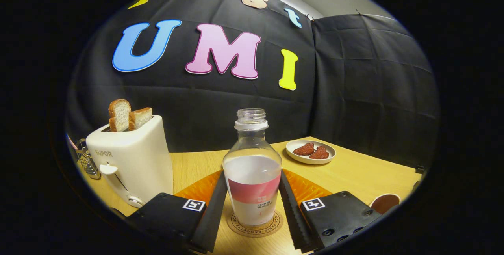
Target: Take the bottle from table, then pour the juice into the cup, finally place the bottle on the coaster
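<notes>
While upright on the coaster, bottle between fingers at 12 o'clock, long axis vertical, flanked closely; pinch or mere touch impossible to tell.

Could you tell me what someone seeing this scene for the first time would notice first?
The open clear bottle stands out, upright on the round coaster between the fingers of the hand-held gripper, which flank it closely. Beside the fingers stands a white toaster with two bread slices, and beyond the bottle a small plate holds reddish pieces.
</notes>
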A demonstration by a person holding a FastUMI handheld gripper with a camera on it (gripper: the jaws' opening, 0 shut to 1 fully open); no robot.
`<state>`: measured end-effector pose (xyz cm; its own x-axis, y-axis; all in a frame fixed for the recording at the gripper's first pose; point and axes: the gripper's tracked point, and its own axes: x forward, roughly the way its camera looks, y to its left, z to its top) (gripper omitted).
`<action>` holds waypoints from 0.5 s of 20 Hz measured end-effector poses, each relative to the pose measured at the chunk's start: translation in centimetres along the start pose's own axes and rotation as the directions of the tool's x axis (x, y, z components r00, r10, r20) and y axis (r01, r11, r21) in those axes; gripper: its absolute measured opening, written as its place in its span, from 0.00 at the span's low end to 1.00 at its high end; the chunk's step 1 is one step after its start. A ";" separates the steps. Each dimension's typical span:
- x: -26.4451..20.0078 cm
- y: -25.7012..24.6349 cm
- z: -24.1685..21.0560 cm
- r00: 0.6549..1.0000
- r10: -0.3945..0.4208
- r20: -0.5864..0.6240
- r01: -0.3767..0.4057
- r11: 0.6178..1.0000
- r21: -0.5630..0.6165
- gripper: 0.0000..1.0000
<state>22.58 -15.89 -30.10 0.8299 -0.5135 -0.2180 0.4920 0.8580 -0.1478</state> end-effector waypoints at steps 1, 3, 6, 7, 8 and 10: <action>0.0 -0.1 0.0 1.000 0.000 0.000 0.000 1.000 -0.003 0.74; -0.1 0.0 0.0 1.000 0.001 0.005 -0.001 1.000 0.001 0.74; -0.2 -0.1 0.0 1.000 0.002 0.007 -0.002 1.000 0.004 0.75; -0.3 0.0 0.1 1.000 0.010 0.006 -0.010 1.000 0.008 0.76; -0.4 0.2 0.2 1.000 0.028 0.007 -0.028 1.000 0.014 0.77; -0.4 0.3 0.6 0.999 0.034 0.022 -0.034 0.999 0.011 0.85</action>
<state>22.60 -15.40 -29.45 0.8515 -0.4840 -0.2016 0.4665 0.8749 -0.1301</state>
